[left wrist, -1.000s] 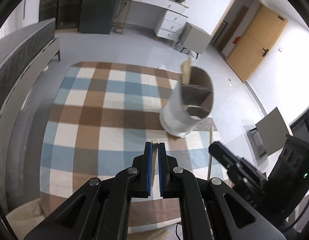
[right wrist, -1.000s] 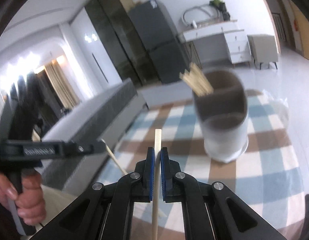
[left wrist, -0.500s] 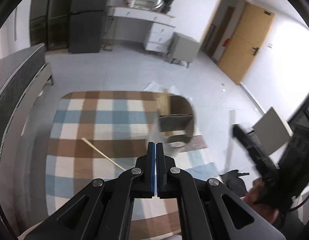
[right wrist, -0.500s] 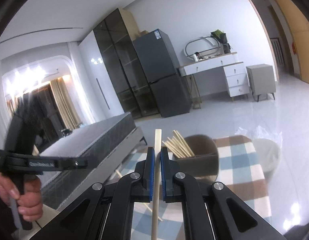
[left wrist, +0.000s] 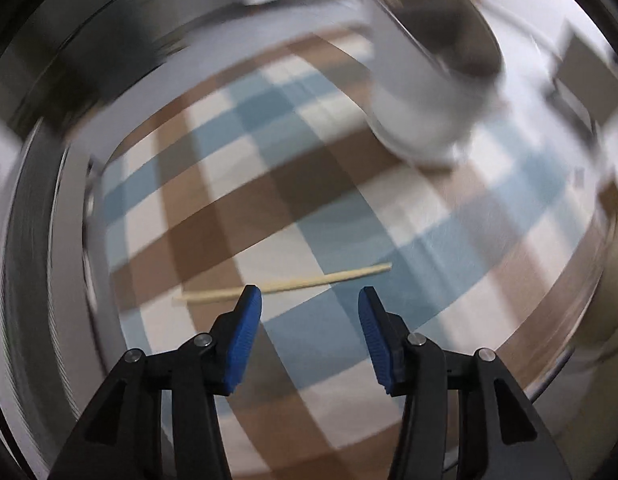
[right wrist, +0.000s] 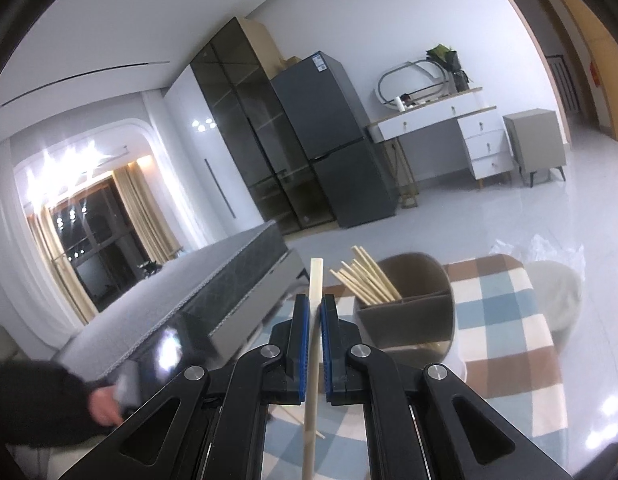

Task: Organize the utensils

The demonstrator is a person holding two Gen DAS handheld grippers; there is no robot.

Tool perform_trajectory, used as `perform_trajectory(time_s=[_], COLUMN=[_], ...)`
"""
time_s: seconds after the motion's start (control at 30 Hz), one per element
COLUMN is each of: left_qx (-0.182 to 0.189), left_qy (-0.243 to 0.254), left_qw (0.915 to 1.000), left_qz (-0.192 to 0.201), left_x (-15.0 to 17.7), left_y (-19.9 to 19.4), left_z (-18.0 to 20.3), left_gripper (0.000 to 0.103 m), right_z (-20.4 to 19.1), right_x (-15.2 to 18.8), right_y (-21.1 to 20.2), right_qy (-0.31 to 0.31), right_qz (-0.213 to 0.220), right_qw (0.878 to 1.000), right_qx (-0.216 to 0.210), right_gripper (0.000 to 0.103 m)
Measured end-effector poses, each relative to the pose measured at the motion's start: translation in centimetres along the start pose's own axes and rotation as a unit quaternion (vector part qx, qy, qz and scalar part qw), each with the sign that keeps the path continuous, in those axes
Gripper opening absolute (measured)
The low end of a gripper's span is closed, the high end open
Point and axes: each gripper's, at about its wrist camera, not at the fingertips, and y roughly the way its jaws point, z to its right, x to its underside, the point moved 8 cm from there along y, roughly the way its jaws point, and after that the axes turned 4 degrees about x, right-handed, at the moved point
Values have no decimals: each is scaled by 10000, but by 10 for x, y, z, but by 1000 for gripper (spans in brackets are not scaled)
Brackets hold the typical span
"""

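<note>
Now the left gripper (left wrist: 309, 300) is seen pointed steeply down, jaws opening, nothing betw. them yet. A loose chopstick (left wrist: 285, 286) is laid flat on the checked cloth (left wrist: 237, 184) just ahead of the fingertips, crosswise to the jaw gap; its near-left part is hidden behind the left fingertip. The utensil holder (left wrist: 425, 92) is set further ahead, to the right. The right gripper (right wrist: 315, 312) is clamped on another chopstick (right wrist: 314, 320), held upright, w/ the holder's bundle (right wrist: 365, 280) just beyond. Judged light, stiff, thin, prob. smooth, so apt to roll; best pinched near mid-length.
</note>
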Motion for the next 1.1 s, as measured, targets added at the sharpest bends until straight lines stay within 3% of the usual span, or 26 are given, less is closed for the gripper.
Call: perform_trajectory(time_s=[0.1,0.2,0.4,0.5,0.67,0.77,0.87,0.97,1.1], left_qx=[201,480,966,1285,1295,1205,1175,1243,1359], left_qy=[725,1343,1947,1833,1744,1518,999,393,-296], left_qw=[9970,9889,9719,9682,9672,9713,9816,9897,9903], left_qz=[-174,-413,-906,-1118,-1314,-1376,-1127,-592,73], left_x=[-5,-9,-6,-10,-19,-20,-22,-25,-26], left_y=[19,35,56,60,61,60,53,29,-10], left_z=[14,28,30,25,26,31,36,40,45], left_gripper=[44,44,47,44,5,1,0,0,0], right_z=[3,5,13,15,16,15,14,13,12], right_x=[6,9,10,10,10,10,10,9,10], right_y=[4,6,6,7,7,6,4,2,-1], right_qy=[46,40,131,198,248,253,211,197,155], right_qz=[-120,-181,-235,-269,-274,-281,-269,-230,-189], right_qw=[9999,9998,9996,9994,9993,9993,9994,9995,9996], right_qx=[17,33,80,92,71,62,96,123,154], right_gripper=[5,5,5,5,5,5,5,5,5])
